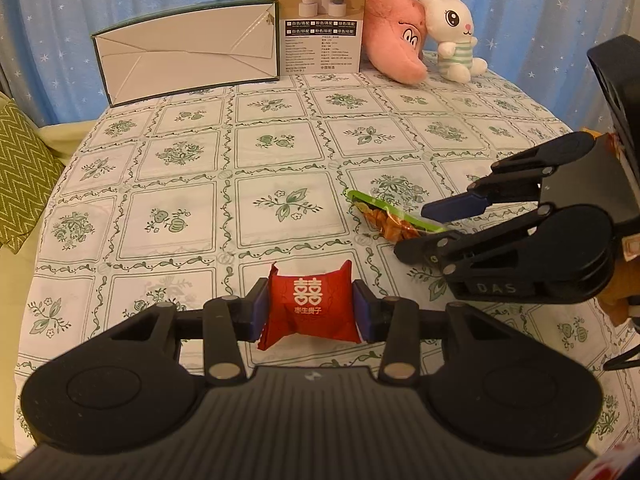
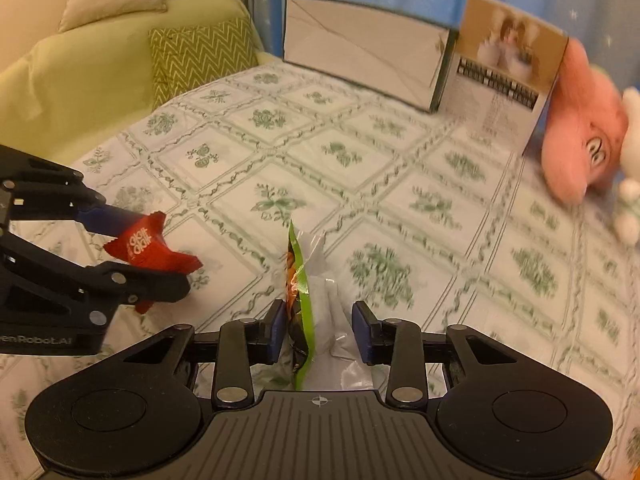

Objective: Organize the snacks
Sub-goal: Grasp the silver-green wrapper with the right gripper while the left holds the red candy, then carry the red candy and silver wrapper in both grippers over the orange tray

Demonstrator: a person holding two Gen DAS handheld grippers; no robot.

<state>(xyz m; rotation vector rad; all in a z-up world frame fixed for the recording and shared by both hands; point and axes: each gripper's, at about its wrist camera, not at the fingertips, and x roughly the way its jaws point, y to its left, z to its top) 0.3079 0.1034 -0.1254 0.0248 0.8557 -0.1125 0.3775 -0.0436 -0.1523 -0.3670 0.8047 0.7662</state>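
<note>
A red snack packet (image 1: pixel 310 306) with white characters is pinched between the blue pads of my left gripper (image 1: pixel 310 310), just above the flowered tablecloth (image 1: pixel 276 136). The right wrist view shows that left gripper (image 2: pixel 160 252) at the left, with the red packet (image 2: pixel 146 246) in it. My right gripper (image 2: pixel 320 330) is shut on a green-edged clear snack packet (image 2: pixel 302 300) that stands on edge between its pads. From the left wrist view, the right gripper (image 1: pixel 414 230) comes in from the right and grips the green packet (image 1: pixel 384 214) by its end.
At the table's far side stand a long open box (image 1: pixel 188 56) on its side, a tall product box (image 1: pixel 320 20), a pink plush (image 1: pixel 396 36) and a white rabbit plush (image 1: pixel 456 32). A yellow-green sofa (image 2: pixel 80 92) with a zigzag cushion (image 2: pixel 200 56) is beyond the round table's left edge.
</note>
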